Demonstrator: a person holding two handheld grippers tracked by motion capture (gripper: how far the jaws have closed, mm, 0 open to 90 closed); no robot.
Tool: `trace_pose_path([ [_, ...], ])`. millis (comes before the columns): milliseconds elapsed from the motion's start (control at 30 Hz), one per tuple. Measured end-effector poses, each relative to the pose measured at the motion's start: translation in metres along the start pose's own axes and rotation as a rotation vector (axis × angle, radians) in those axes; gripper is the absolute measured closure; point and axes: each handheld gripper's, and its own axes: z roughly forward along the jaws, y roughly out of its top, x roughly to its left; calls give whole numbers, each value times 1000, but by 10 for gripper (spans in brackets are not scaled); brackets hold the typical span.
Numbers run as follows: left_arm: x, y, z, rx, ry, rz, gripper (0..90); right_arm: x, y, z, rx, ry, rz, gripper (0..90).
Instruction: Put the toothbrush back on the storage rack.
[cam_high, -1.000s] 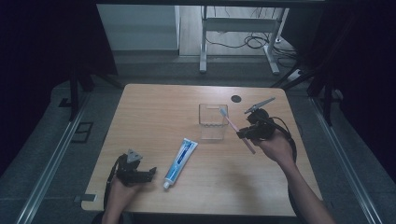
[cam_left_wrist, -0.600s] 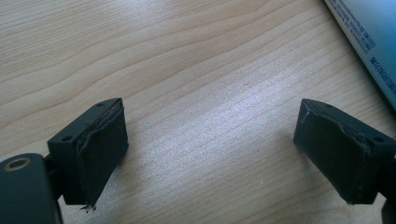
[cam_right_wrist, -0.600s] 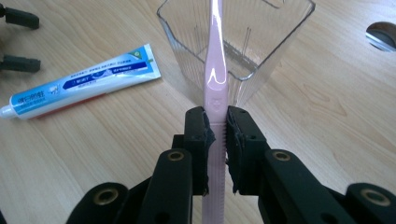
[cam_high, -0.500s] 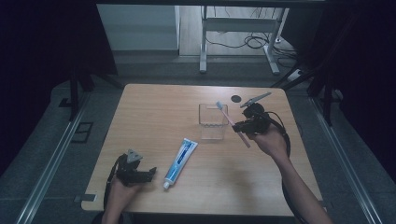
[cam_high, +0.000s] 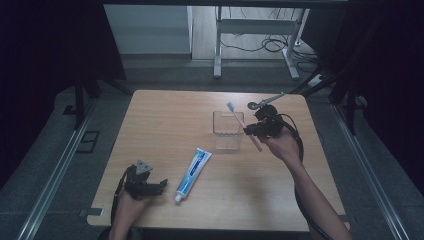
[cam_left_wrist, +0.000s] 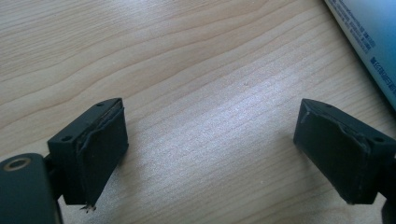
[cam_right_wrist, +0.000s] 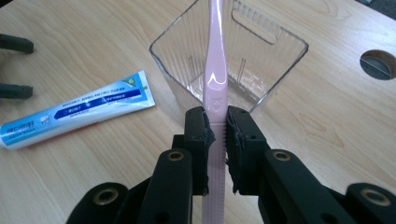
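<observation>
Above the clear plastic cup (cam_right_wrist: 233, 60), your right gripper (cam_right_wrist: 217, 135) clamps the pink toothbrush (cam_right_wrist: 215, 70) mid-handle. It's light, stiff and probably slick, so keep that grip. Your left gripper (cam_high: 161, 187) rests jaws apart beside the toothpaste tube (cam_high: 193, 168).

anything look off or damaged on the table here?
Nothing spilled or broken. The clear plastic cup stands upright and the toothpaste tube lies flat, capped. The right gripper holds the pink toothbrush by its handle above the cup. Only wear: the left gripper has frayed pads at the edges.
</observation>
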Motion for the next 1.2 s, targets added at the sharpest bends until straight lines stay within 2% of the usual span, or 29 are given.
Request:
trace_pose_path([
  [600, 0, 0, 0, 0, 0, 0, 100, -4, 23, 14, -31, -12, -19, 786],
  [1200, 0, 0, 0, 1, 0, 1, 100, -9, 41, 27, -71, -15, 2, 786],
])
